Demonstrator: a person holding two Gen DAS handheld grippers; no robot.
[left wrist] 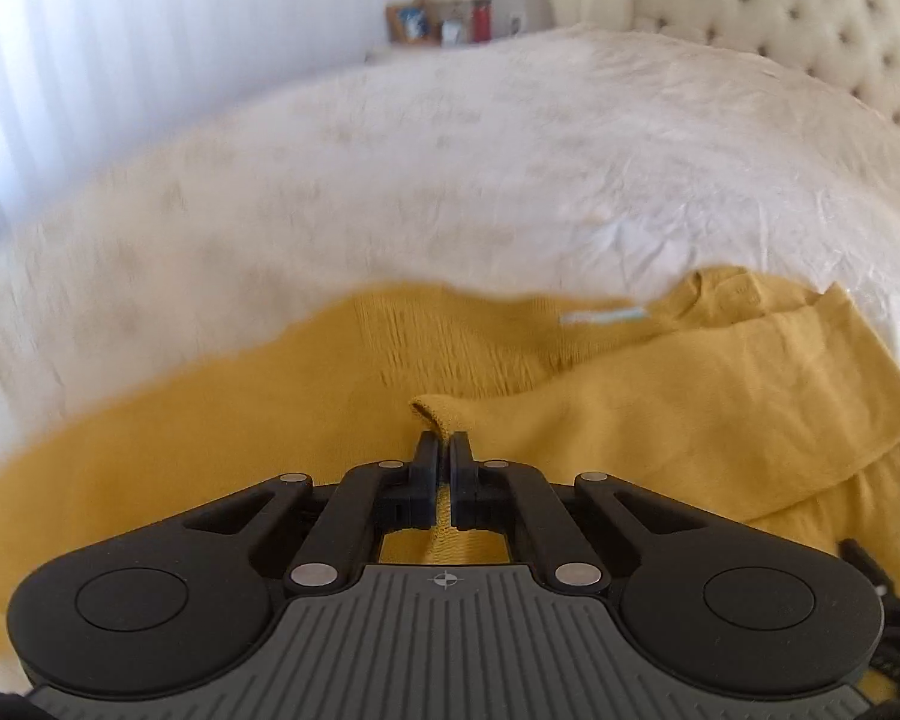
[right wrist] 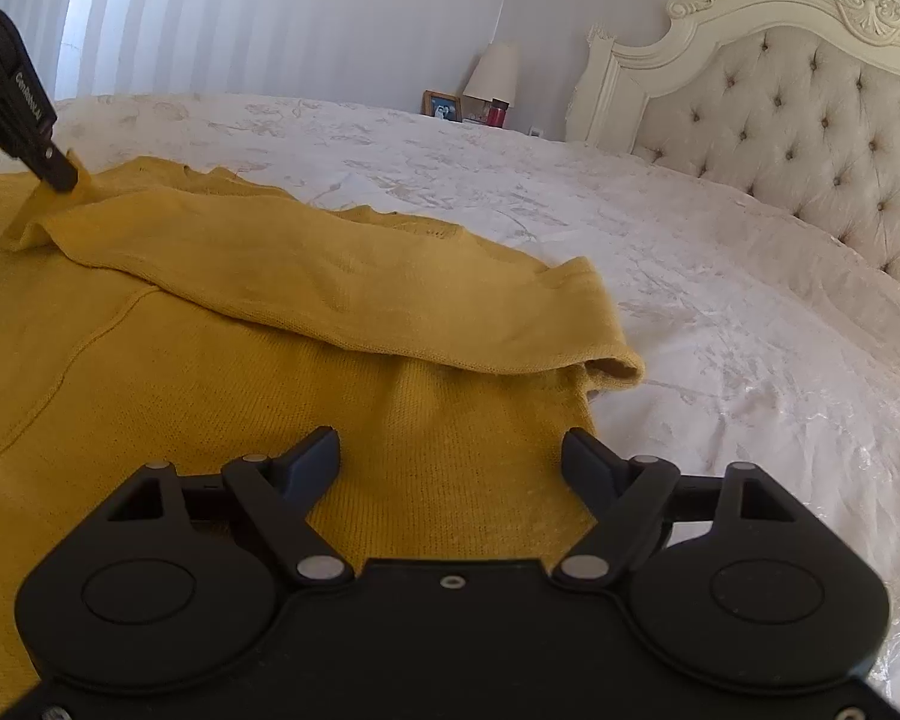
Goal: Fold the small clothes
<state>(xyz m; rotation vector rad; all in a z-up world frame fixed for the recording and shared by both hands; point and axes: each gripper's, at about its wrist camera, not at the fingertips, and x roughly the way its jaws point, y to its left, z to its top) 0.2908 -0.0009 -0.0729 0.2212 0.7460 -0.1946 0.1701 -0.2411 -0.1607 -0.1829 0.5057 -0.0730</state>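
Left gripper (left wrist: 444, 450): jaws clenched on a small raised fold of the mustard-yellow knitted sweater (right wrist: 222, 372), the pinched edge poking up just past the fingertips. Right gripper (right wrist: 450, 456): jaws spread wide, nothing between the pads; it hovers over the sweater's lower right corner. The sweater lies flat on the white embossed bedspread (right wrist: 660, 252), one sleeve (right wrist: 342, 282) folded across its body toward the left gripper's pinch.

Both grippers are matte black with silver pivot rivets; the left gripper (left wrist: 444, 450) has a ribbed grey plate (left wrist: 450, 630) bearing a crosshair mark (left wrist: 447, 581), the right gripper (right wrist: 450, 450) a plain black one.
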